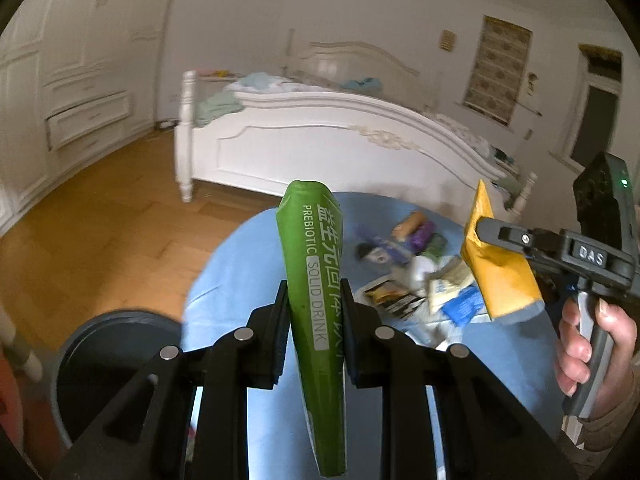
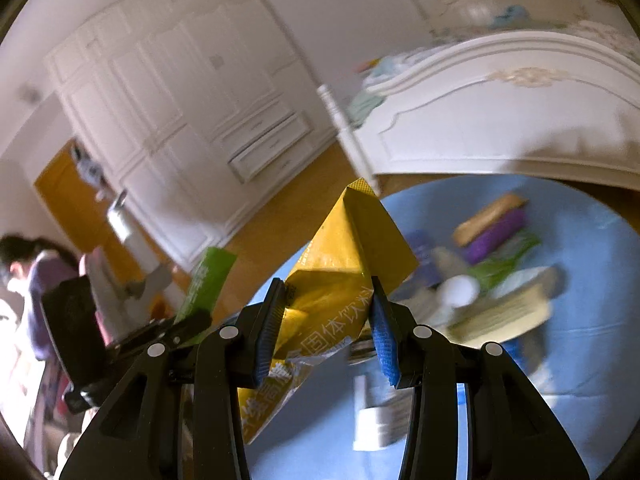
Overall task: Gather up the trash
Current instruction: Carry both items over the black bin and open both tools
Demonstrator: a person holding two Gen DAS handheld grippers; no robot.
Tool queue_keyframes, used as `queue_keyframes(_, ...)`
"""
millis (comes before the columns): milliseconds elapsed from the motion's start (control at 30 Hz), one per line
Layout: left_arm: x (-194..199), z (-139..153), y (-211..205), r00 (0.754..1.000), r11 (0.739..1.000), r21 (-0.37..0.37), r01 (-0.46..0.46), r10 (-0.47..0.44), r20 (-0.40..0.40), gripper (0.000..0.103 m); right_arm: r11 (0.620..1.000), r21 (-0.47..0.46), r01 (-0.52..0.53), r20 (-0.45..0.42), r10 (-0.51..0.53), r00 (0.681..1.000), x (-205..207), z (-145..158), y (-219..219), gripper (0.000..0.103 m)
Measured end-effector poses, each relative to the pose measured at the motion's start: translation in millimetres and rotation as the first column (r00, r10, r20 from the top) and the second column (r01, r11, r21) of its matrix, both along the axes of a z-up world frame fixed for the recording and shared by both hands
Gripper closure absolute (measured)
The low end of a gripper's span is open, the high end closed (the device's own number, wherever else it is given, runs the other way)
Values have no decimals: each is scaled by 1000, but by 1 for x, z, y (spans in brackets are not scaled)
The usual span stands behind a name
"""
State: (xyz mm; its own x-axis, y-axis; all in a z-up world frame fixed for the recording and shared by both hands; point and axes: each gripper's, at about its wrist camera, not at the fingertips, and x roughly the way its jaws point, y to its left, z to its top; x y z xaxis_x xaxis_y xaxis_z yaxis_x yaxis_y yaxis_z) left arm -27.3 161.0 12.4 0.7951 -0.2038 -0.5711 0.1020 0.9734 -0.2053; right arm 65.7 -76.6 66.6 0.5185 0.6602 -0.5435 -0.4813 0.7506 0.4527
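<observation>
The bin (image 1: 116,364) sits at eight o'clock in the left wrist view, nearest the left gripper (image 1: 314,336), which clamps an upright green sachet (image 1: 316,304). At three o'clock, the right gripper (image 2: 328,328) pinches a yellow sachet (image 2: 340,264) over the blue table (image 1: 240,264), farther off.

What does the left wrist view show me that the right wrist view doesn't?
Only the left wrist view shows the dark bin on the floor, left of the table, and the hand holding the right gripper. Only the right wrist view shows a person at the far left. Both show the left gripper shut on the green sachet, the right gripper shut on the yellow packet, and more wrappers on the blue table.
</observation>
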Motion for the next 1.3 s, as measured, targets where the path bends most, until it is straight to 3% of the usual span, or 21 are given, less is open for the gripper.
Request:
queue_keyframes(433,-63,-23,121,965,964,-52,-261,259,-44,79,947,-117,-298,-51,294,955,-26,-23,162,61)
queue_keyframes(667,-78,-37,151,949,948,-63,-313,309,-70,79,906,-171,-387,-93,376,922,-35,-41,230,61)
queue_keyframes(967,-74,-59,167,937,939,-72,-336,326,-123,76,871,-234,-432,-121,415,902,-35,-59,287,60)
queue_keyframes(1000,-73,-60,169,935,937,-68,-341,331,-126,76,866,-238,-440,-125,422,898,-35,-60,292,54)
queue_keyframes(1067,-71,-60,172,927,931,-59,-361,351,-132,62,862,-248,-442,-113,428,897,-35,-61,301,33)
queue_keyframes(1100,-71,-57,173,922,925,-55,-375,367,-124,50,866,-252,-433,-94,423,901,-37,-60,302,22)
queue_keyframes(1133,-74,-55,173,921,923,-55,-380,373,-113,45,870,-254,-423,-73,419,905,-37,-59,300,20)
queue_keyframes(1300,-76,-47,172,925,926,-53,-374,368,-91,45,877,-234,-420,-70,415,907,-34,-57,289,20)
